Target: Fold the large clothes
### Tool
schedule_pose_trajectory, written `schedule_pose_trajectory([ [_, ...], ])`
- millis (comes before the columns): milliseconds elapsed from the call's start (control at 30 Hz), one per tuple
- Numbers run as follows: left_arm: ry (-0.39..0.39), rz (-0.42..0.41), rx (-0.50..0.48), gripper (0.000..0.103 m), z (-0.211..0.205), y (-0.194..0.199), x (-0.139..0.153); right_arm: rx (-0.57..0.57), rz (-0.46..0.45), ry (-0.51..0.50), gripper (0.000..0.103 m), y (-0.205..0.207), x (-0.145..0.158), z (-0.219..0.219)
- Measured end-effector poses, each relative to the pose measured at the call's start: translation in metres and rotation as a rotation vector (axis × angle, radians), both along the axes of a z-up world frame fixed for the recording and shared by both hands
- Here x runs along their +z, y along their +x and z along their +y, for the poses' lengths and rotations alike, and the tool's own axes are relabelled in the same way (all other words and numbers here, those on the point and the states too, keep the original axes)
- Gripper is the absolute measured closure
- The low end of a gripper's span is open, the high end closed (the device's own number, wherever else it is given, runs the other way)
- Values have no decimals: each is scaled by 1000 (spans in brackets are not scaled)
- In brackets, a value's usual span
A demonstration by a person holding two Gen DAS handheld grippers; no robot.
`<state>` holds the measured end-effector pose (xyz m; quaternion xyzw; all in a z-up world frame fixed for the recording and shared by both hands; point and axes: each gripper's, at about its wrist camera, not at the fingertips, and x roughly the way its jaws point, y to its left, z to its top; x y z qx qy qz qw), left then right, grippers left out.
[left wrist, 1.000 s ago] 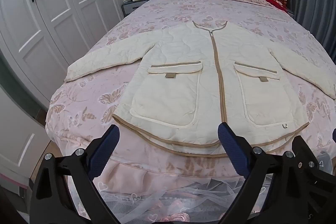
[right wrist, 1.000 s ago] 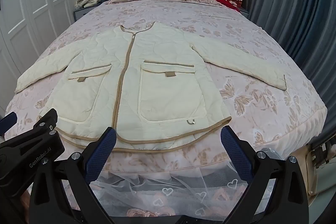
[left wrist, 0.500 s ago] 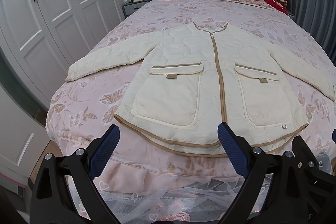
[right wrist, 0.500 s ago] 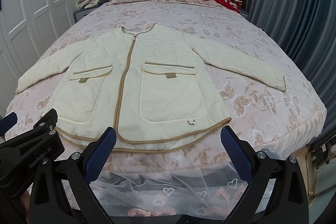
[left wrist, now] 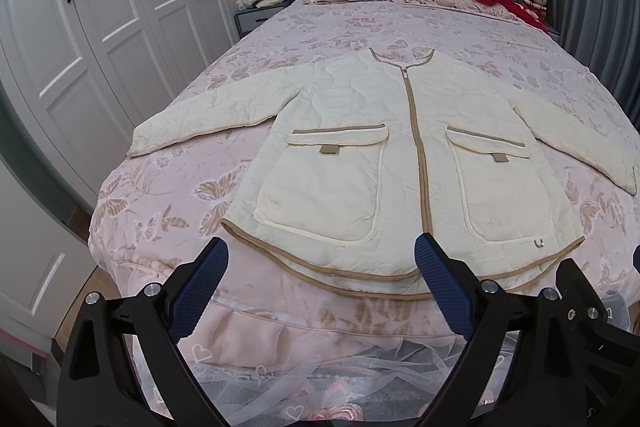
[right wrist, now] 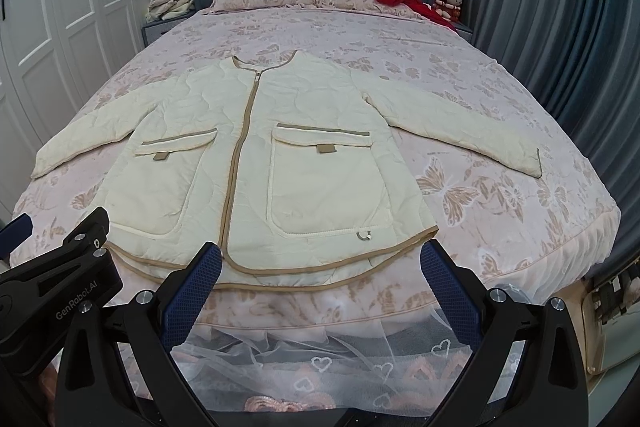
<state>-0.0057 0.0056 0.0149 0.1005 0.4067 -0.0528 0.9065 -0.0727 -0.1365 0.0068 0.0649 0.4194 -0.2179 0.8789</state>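
A cream quilted jacket [left wrist: 360, 155] [right wrist: 264, 155] with tan trim lies flat and zipped on the pink bed, front up, collar toward the headboard, both sleeves spread out to the sides. Its hem hangs near the bed's foot edge. My left gripper [left wrist: 322, 259] is open just short of the hem, in front of the left pocket and zip. My right gripper [right wrist: 320, 263] is open too, before the right half of the hem. Neither touches the cloth. The left gripper's body [right wrist: 60, 283] shows at the lower left of the right wrist view.
The bed [left wrist: 168, 211] has a pink butterfly cover and a lace skirt at its foot. White wardrobe doors [left wrist: 100, 19] line the left side. Grey curtains [right wrist: 560, 27] hang on the right. A red garment [right wrist: 404, 1] and pillows lie by the blue headboard.
Both grippers have drifted slightly; the jacket sits a little lower and nearer in each view. The jacket itself has not moved and both grippers stay open.
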Motion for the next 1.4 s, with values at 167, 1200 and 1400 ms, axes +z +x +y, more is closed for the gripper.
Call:
schedule_pose_trajectory([
  [167,-1,-1,0,11,0,0,0,0,-4,-2,5,-1,0,-2],
  [1200,-7,-7,0,11,0,-1,1,1,-20,-12,5,-5,6,4],
  [1400,-9,-8,0,11,1,-1,0,1,-21,-13,5,-5,7,4],
])
